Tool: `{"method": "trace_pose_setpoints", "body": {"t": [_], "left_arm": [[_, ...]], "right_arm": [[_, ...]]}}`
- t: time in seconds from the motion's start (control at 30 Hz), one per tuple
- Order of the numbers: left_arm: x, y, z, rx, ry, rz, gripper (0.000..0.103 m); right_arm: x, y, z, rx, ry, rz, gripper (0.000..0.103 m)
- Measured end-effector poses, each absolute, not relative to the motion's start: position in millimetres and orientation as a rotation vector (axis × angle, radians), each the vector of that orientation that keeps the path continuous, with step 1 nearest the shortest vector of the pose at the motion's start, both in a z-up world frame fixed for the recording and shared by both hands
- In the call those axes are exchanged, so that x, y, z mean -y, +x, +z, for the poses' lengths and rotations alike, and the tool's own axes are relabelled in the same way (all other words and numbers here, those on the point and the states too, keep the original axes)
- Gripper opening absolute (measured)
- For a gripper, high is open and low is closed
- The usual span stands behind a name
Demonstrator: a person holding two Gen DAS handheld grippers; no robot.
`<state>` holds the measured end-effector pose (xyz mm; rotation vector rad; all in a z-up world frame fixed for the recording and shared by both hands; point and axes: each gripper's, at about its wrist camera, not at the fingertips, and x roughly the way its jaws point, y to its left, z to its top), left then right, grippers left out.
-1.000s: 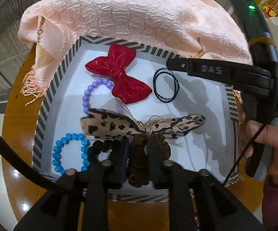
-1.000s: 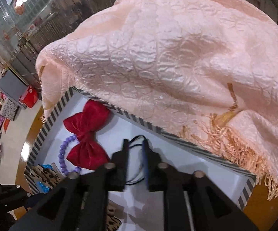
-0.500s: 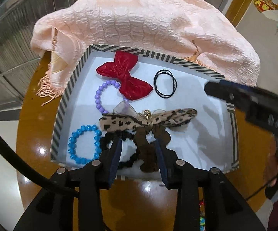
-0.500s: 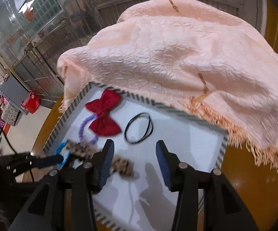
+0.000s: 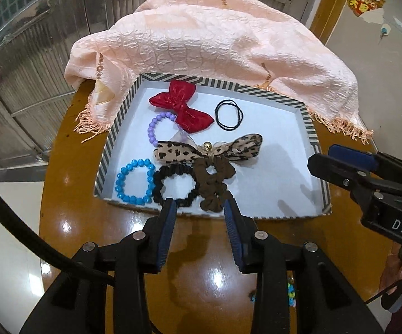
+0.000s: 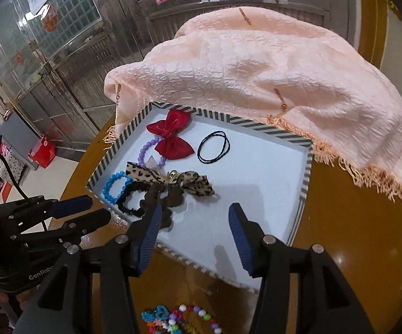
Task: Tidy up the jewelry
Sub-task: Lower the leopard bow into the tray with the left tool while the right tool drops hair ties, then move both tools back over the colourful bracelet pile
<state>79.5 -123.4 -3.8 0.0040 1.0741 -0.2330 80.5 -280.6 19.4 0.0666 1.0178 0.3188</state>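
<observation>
Striped in black and white along its rim, a shallow tray (image 5: 117,128) with a white floor is seen resting on a glossy brown round table (image 5: 61,183), and its far edge is overlapped by a crinkled peach scarf (image 5: 215,47) with fringed ends. Inside the tray, a red velvet bow (image 5: 183,107) is laid near the far left corner, with a purple bead bracelet (image 5: 152,130) partly tucked under it and a thin black hair tie (image 5: 228,114) just to its right. Nearer the front, a leopard-print bow (image 5: 209,150) is spread across a brown scrunchie (image 5: 213,179), beside which a black scrunchie (image 5: 174,185) and a blue bead bracelet (image 5: 134,181) are set close together. The left gripper (image 5: 199,208) is held over the near edge of the tray with its jaws parted and nothing between them; they were opening a moment ago and are now steady. The right gripper (image 6: 195,217) is raised above the front of the tray, its blue-padded jaws spread wide and empty, having just been opening. Neither tool is in contact with any item. In the right wrist view, a small heap of multicoloured beaded pieces (image 6: 181,320) is visible on the table, in front of the tray.
</observation>
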Motion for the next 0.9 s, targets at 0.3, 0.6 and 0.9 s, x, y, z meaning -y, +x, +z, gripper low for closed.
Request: {"method": "trace_pose_setpoints", "body": {"t": [0.3,0.6,0.9], "left_arm": [[119.3,52.8,6.4,-1.033,0.034,-0.230,0.021],[115.8,31.1,10.3,-1.013,0.052,-0.238,0.021],[119.3,14.2,11.2,-1.007,0.076,-0.267,0.021]], "right_arm": [[281.2,46.2,29.4,-0.989,0.072,0.276,0.058],[280.1,15.0,33.6,-0.980,0.075,0.261,0.058],[289.2,-17.4,28.8,-0.986,0.083,0.228,0.059]]}}
